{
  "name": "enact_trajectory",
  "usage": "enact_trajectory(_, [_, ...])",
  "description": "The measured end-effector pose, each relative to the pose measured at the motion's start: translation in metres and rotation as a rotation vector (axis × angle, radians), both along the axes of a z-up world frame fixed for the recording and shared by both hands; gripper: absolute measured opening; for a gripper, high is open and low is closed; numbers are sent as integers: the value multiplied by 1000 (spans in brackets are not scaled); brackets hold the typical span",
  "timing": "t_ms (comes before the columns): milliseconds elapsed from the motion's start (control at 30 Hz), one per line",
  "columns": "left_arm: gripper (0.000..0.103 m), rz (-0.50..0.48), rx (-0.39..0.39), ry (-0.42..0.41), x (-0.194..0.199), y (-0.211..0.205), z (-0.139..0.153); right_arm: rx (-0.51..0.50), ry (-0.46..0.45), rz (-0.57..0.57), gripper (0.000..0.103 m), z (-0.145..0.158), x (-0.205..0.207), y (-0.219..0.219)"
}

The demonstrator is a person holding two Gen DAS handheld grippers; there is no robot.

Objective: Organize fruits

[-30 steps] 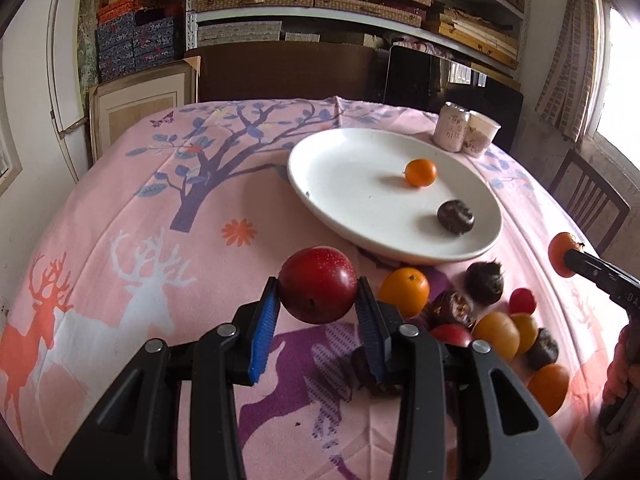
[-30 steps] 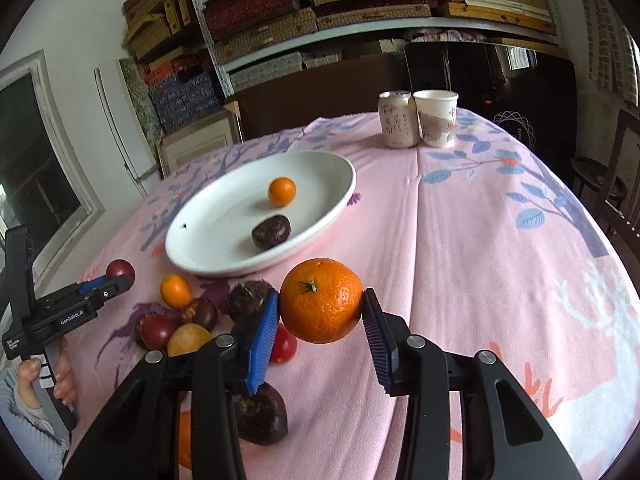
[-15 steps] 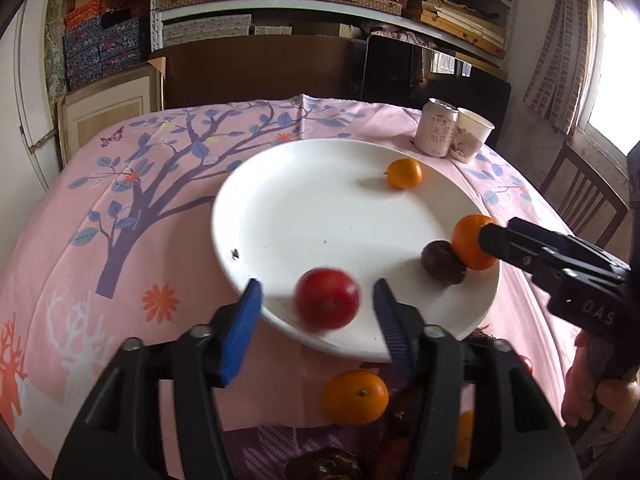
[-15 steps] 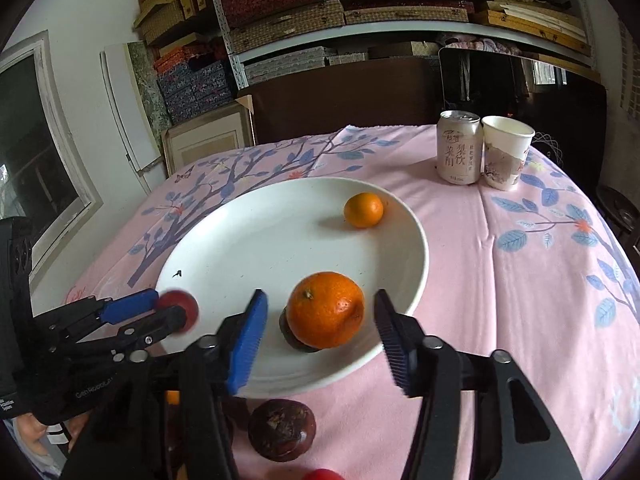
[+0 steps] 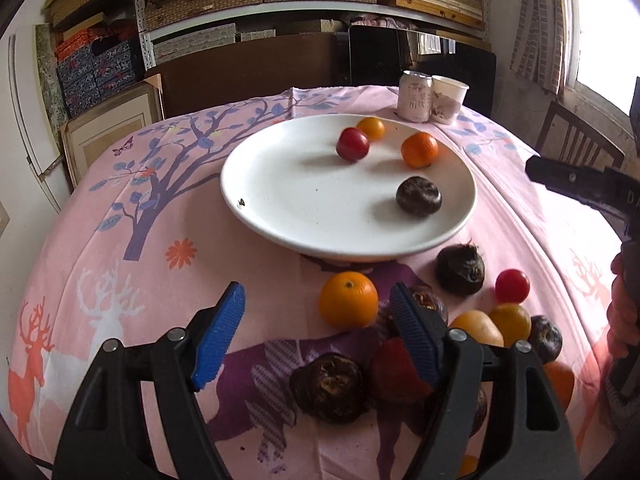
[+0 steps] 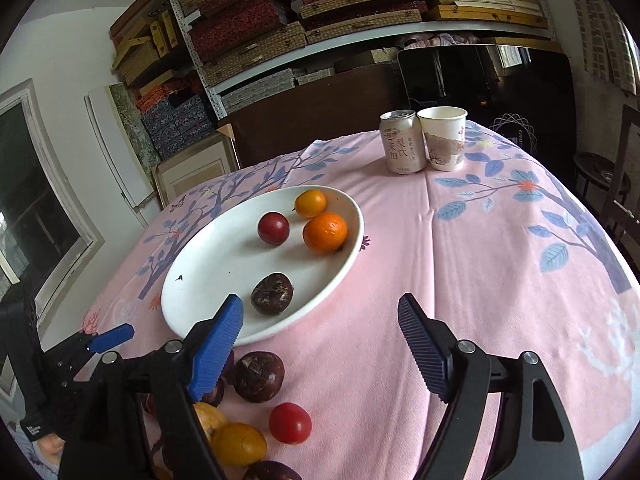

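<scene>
White plate [image 5: 280, 200] holding a red fruit [image 5: 352, 143] at 12 o'clock, two oranges and a dark fruit [image 5: 418, 196] at 3 o'clock; more fruit [image 5: 348, 299] lies loose on the tablecloth [image 5: 120, 280] at the plate's 6 o'clock; left gripper [image 5: 320, 330] and right gripper [image 6: 320, 338] both empty, jaws opening.

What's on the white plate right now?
On the white plate: small orange, larger orange, red fruit, dark brown fruit. Nothing on it is hidden.
</scene>
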State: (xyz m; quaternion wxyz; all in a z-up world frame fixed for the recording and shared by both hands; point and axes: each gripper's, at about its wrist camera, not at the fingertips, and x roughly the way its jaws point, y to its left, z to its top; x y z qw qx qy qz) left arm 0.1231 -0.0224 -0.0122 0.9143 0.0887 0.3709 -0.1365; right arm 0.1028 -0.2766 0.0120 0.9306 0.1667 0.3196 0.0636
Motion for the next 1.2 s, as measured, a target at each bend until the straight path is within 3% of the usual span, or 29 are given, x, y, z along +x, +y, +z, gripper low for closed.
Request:
enact_trajectory(200, [73,-15,-15,34,8,-5,-9,43,-14,-17,85,3,-7,-9])
enact_trajectory(467, [57,-41,-52,102,25,-9,-19,-9,6,30,85,0,-3,6])
enact_trajectory(600, [36,-69,-90,128,26,-9,-20,-56,41,92,85,-6,0,23])
enact_trajectory(833, [35,-34,-60,107,22,-4,-16,-201,123,225,85,-25,3,68])
enact_trajectory(967, [35,7,-69,110,26,6,-14,-290,164,235,80,-37,8,86])
enact_trajectory(1200, [35,13,-62,125,28,8,-17,-225,228,251,60,-46,21,82])
